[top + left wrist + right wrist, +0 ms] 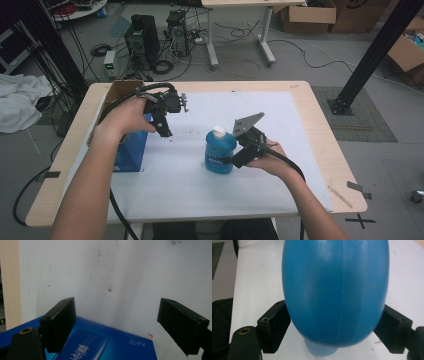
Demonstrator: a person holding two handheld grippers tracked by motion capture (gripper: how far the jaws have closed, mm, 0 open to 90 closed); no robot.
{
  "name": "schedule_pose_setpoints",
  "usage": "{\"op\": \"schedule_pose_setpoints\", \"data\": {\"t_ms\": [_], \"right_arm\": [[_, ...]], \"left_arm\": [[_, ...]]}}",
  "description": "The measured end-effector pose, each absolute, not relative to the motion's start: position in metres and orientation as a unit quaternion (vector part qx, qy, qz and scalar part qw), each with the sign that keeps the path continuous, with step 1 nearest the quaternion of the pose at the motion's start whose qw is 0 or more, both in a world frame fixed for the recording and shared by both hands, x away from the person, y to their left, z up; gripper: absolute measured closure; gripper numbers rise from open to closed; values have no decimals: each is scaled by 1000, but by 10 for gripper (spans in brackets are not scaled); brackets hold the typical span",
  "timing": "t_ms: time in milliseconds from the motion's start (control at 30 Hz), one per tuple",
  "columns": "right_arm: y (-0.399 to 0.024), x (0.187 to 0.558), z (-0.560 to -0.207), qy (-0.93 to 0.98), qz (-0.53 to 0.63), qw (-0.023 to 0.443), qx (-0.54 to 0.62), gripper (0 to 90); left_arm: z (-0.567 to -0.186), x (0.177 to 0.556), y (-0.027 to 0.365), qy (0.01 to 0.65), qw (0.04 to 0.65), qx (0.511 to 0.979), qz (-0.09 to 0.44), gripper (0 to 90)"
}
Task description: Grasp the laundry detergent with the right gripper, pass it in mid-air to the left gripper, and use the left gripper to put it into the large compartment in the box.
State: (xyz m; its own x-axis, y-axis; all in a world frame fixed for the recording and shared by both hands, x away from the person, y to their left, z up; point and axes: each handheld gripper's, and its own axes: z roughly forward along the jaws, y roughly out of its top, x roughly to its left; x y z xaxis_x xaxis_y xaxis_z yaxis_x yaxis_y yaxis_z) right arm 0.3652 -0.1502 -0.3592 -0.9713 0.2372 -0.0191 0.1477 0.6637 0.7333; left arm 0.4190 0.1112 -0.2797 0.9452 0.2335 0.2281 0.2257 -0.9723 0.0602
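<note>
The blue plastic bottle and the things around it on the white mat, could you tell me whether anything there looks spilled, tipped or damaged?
Nothing stands out. The blue plastic bottle with its white cap stands upright on the white mat, gripped between the right gripper's jaws. The blue cardboard box sits at the mat's left edge. No spill shows, only small dark specks on the mat.

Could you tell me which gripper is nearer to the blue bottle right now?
Right. The right gripper has its jaws closed around the blue bottle, touching both sides. The left gripper is apart from it, open above the blue box.
</note>
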Motion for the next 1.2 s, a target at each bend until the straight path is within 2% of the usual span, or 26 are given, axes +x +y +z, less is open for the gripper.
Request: {"op": "schedule_pose_setpoints", "data": {"t_ms": [933, 967, 1033, 1200], "right_arm": [[-148, 365, -370, 900, 420, 54, 108, 357], [-148, 365, -370, 898, 423, 55, 107, 397], [-149, 365, -370, 896, 427, 55, 108, 413], [-149, 366, -371, 894, 431, 47, 108, 411]], "left_arm": [[-279, 420, 111, 116, 16, 986, 116, 165], [-279, 420, 111, 116, 16, 986, 114, 165], [-279, 420, 111, 116, 16, 986, 115, 165], [-279, 420, 112, 117, 16, 986, 114, 165]]}}
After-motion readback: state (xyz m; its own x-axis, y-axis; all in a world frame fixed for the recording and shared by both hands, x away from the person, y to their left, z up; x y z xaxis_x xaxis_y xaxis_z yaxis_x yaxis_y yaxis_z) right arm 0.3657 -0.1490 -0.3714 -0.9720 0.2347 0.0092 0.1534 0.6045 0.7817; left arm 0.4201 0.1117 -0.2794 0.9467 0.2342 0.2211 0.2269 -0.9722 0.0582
